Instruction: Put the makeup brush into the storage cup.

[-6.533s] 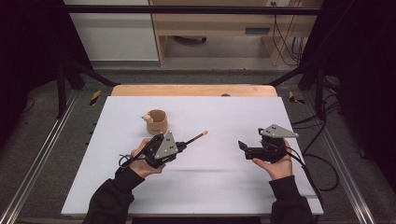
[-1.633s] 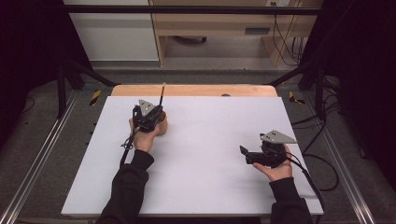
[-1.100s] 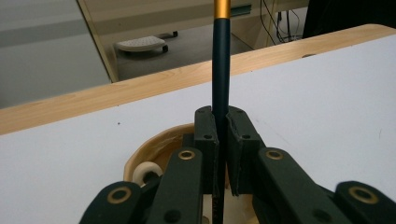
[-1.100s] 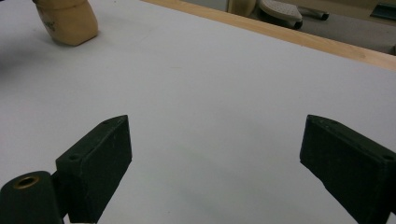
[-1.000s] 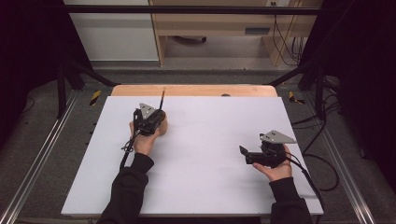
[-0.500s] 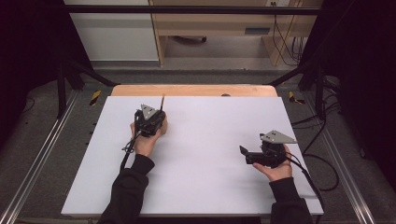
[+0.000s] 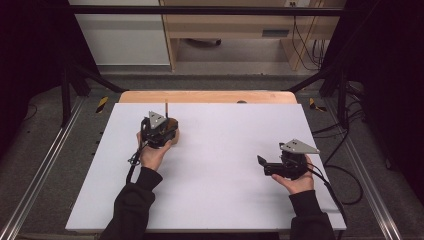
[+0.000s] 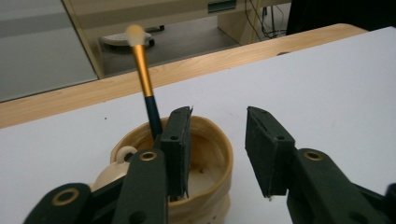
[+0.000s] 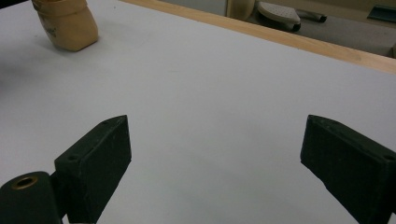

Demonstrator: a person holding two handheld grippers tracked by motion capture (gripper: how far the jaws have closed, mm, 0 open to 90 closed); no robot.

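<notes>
A tan, soft-walled cup (image 8: 212, 198) stands on the white table at the far left. A paintbrush (image 8: 142, 70) with a dark handle, gold ferrule and pale tip stands in it, leaning on the rim. My left gripper (image 8: 218, 114) hovers over the cup's mouth, open, and the brush is outside its left jaw, not between the jaws. In the high view the left gripper (image 7: 159, 131) covers most of the cup (image 7: 175, 136), with the brush (image 7: 166, 111) rising behind it. My right gripper (image 7: 262, 162) rests at the right, open wide and empty (image 9: 217, 126).
The white table top (image 7: 225, 150) has a wooden strip (image 7: 207, 96) along its far edge. In the right gripper view the cup (image 9: 67, 23) sits far off at the upper left. Black frame rails and cables (image 7: 345, 175) flank the table.
The brush has sunk lower into the cup, and the left gripper has drawn slightly back toward the person. The right gripper has not moved.
</notes>
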